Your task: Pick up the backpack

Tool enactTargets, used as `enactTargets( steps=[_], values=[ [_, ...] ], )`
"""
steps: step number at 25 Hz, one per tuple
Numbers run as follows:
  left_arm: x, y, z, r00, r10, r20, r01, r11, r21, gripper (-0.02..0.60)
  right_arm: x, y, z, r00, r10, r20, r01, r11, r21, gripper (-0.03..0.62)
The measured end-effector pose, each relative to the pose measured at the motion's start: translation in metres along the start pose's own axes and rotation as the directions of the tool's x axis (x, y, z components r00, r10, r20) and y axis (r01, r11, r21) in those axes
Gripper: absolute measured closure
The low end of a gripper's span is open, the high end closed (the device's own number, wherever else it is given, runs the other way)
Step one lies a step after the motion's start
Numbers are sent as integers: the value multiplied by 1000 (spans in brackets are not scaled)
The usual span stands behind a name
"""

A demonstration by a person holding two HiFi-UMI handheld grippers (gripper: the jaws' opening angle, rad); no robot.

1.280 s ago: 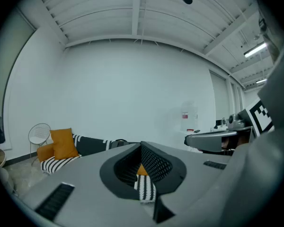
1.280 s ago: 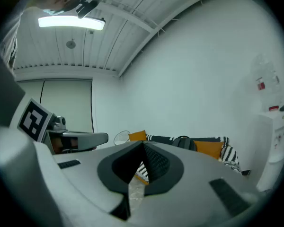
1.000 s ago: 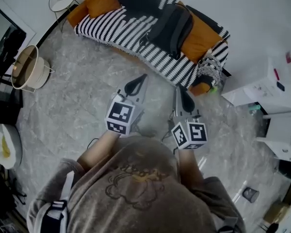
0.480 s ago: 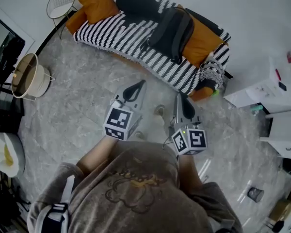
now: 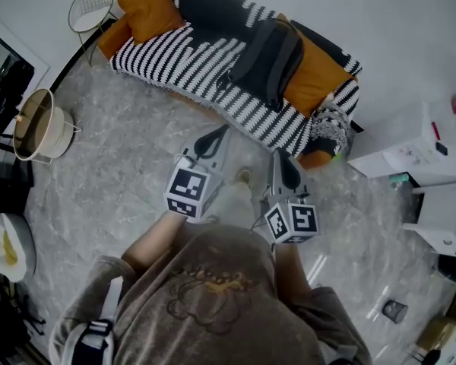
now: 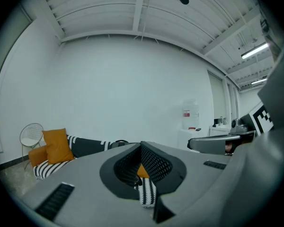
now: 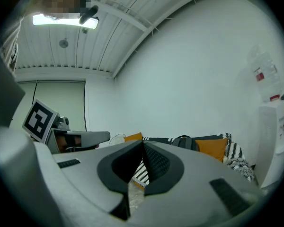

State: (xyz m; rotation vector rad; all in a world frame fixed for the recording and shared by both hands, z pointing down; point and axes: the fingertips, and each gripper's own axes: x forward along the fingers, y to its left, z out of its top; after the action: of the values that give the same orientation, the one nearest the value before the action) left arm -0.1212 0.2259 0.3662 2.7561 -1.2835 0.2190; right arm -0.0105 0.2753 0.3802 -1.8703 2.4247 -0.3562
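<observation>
A dark grey backpack [image 5: 270, 52] lies on a black-and-white striped sofa [image 5: 197, 55], leaning against an orange cushion [image 5: 313, 71]. Its top handle shows above the jaws in the right gripper view, backpack [image 7: 183, 141]. My left gripper [image 5: 213, 134] and right gripper [image 5: 283, 160] are held side by side over the floor, both pointing toward the sofa and well short of it. Both are shut with nothing between the jaws. In the left gripper view the backpack [image 6: 118, 144] is just a dark sliver behind the jaw tops.
A second orange cushion [image 5: 152, 6] lies at the sofa's left end beside a white wire chair [image 5: 91, 6]. A round cream basket [image 5: 38, 124] stands at the left. White cabinets [image 5: 425, 143] stand at the right. Grey marble floor [image 5: 129, 173] separates me from the sofa.
Both grippers and the person have moved forward toward the sofa, which now sits slightly lower and nearer in the head view. The jaws stayed shut.
</observation>
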Motion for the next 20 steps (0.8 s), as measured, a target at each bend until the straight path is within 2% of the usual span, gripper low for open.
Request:
enactTargets(
  steps=[10, 20],
  values=[
    [64, 30, 7, 1000, 7, -11, -7, 1000, -7, 578, 65, -37, 18, 1000, 10, 11, -10, 1000, 7, 588],
    [145, 51, 31, 1000, 23, -17, -23, 1000, -8, 578, 131, -89, 44, 1000, 31, -1, -31, 999, 16, 588]
  ],
)
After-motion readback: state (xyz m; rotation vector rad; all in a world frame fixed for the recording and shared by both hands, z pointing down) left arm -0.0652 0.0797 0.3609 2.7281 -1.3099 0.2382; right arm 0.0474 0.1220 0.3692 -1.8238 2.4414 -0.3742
